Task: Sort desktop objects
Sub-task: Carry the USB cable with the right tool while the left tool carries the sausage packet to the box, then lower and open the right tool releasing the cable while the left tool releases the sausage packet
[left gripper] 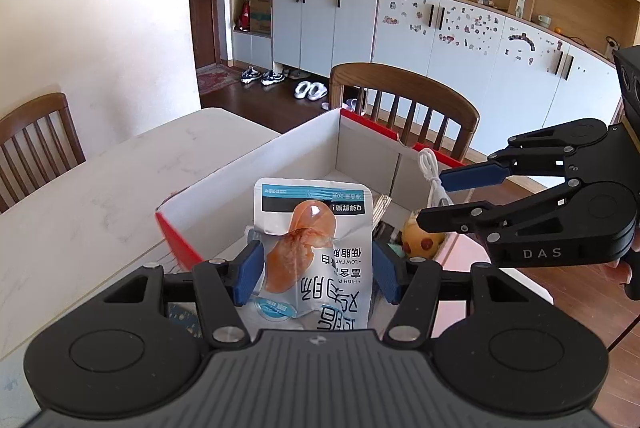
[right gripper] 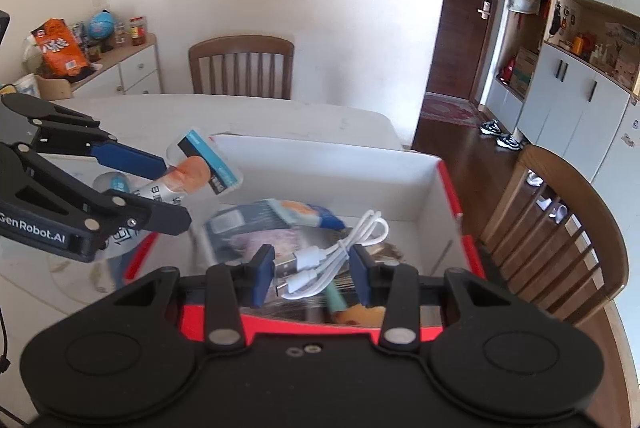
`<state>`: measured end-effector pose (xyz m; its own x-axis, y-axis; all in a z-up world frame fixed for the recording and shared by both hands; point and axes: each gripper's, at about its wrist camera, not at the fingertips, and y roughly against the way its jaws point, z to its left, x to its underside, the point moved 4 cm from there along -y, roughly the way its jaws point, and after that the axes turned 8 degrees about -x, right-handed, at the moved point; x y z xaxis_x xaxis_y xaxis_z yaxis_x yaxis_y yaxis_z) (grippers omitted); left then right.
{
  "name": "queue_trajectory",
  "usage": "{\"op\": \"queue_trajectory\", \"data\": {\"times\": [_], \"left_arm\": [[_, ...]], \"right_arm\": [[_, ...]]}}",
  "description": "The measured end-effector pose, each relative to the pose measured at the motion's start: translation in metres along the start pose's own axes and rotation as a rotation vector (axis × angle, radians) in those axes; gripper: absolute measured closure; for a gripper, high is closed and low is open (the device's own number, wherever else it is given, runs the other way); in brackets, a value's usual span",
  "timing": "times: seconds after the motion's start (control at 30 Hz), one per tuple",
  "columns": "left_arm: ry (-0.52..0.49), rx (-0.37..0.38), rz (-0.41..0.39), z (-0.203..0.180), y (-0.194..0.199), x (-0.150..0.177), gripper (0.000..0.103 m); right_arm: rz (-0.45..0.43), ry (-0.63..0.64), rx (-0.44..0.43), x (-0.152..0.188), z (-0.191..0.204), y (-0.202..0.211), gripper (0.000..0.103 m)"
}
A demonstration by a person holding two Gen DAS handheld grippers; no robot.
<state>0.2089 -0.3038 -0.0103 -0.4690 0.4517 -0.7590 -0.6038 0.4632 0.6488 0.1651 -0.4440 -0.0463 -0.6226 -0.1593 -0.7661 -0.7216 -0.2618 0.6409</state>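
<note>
My left gripper (left gripper: 316,272) is shut on a sausage snack packet (left gripper: 316,248) and holds it above the near edge of the red and white cardboard box (left gripper: 280,156). The packet also shows in the right wrist view (right gripper: 196,172), over the box's left wall. My right gripper (right gripper: 314,270) is shut on a coiled white USB cable (right gripper: 340,248) and holds it over the box (right gripper: 440,196). In the left wrist view the right gripper (left gripper: 436,200) reaches in from the right with the cable (left gripper: 432,176) between its fingers.
Inside the box lie a blue snack packet (right gripper: 280,216), a yellow toy (left gripper: 420,240) and other items. The box stands on a white marble table (left gripper: 100,188). Wooden chairs stand behind the table (right gripper: 240,68) and beside the box (right gripper: 560,228).
</note>
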Motion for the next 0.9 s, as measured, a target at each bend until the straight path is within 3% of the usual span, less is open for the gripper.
{"op": "queue_trajectory", "data": {"times": [0.33,0.57,0.9], "left_arm": [[0.009,-0.014,0.048,-0.002,-0.046,-0.022,0.046],[-0.002,-0.039,0.099,0.000,-0.077,-0.027,0.046],[-0.014,-0.059,0.156,0.004,-0.103,-0.028,0.046]], "right_arm": [[0.011,-0.003,0.007,-0.012,-0.038,-0.013,0.063],[0.046,-0.065,-0.039,-0.021,-0.060,-0.041,0.063],[0.115,-0.040,-0.049,-0.023,-0.072,-0.084,0.063]]}}
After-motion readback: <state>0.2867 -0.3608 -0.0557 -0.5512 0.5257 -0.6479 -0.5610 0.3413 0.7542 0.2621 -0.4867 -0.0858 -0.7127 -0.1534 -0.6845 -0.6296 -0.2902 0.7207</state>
